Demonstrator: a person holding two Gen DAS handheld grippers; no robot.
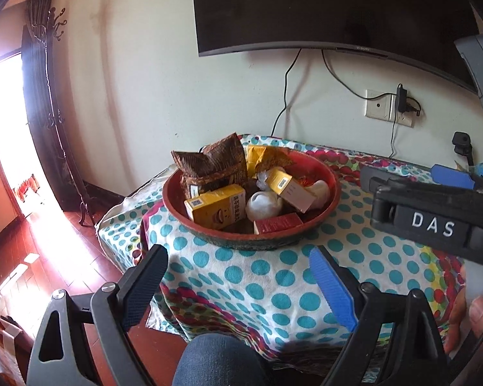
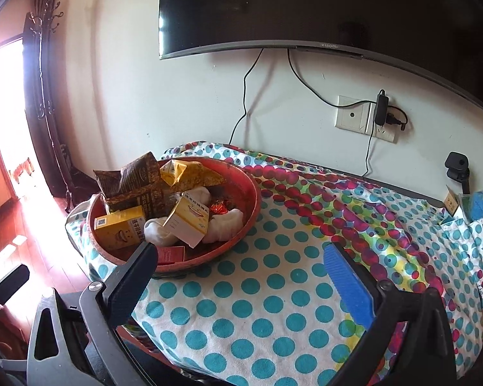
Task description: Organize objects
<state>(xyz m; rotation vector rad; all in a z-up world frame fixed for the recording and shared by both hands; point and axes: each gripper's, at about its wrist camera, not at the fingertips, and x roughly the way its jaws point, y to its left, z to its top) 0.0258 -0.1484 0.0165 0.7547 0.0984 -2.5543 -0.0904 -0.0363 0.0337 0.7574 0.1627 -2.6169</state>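
A red bowl (image 1: 335, 193) (image 2: 256, 199) stands on the dotted tablecloth near the table's far left corner. It holds brown packets (image 1: 215, 164) (image 2: 138, 180), two yellow boxes (image 1: 215, 210) (image 2: 120, 230), a small red box (image 1: 277, 223) (image 2: 172, 254) and white wrapped bundles (image 1: 262, 206) (image 2: 225, 225). My left gripper (image 1: 238, 252) hangs open just in front of the bowl, with nothing between its fingers. My right gripper (image 2: 241, 251) is open too and holds nothing, with the bowl ahead to its left. Its black body (image 1: 431, 222) shows at the right of the left wrist view.
The tablecloth (image 2: 273, 305) drapes over the table edges. A wall television (image 2: 306, 6), cables and a socket (image 2: 364, 119) are behind. A black webcam (image 2: 457, 167) and small boxes (image 2: 473, 206) sit far right. A person's knee (image 1: 215, 360) is below; a coat stand (image 1: 58, 96) is left.
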